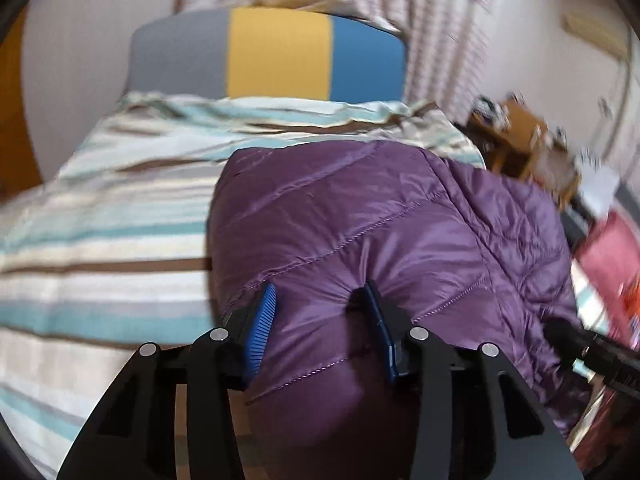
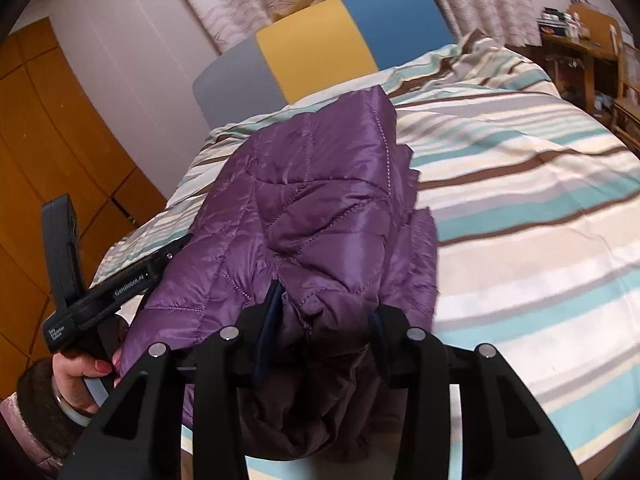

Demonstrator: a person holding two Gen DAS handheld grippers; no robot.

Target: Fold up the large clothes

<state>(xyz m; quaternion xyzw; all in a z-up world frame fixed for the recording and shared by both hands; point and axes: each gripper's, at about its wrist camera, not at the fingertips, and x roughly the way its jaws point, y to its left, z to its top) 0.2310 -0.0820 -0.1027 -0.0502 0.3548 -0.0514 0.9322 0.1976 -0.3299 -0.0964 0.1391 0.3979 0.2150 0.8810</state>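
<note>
My right gripper pinches a bunched edge of the purple quilted jacket, which stretches ahead over the striped bedspread. My left gripper's body is off to its left.

Black hand-held tongs with blue pads, one in each hand

Each tool has matte black angular link arms joined by round silver pins, ending in ribbed blue pads on the left tongs and darker navy ones on the right tongs. In the right wrist view the left tool's black body carries white "GenRobot.AI" lettering and a small white label. The left hand wears red nail polish, a pale bangle and a dark fuzzy cuff over a mauve sleeve.
</note>
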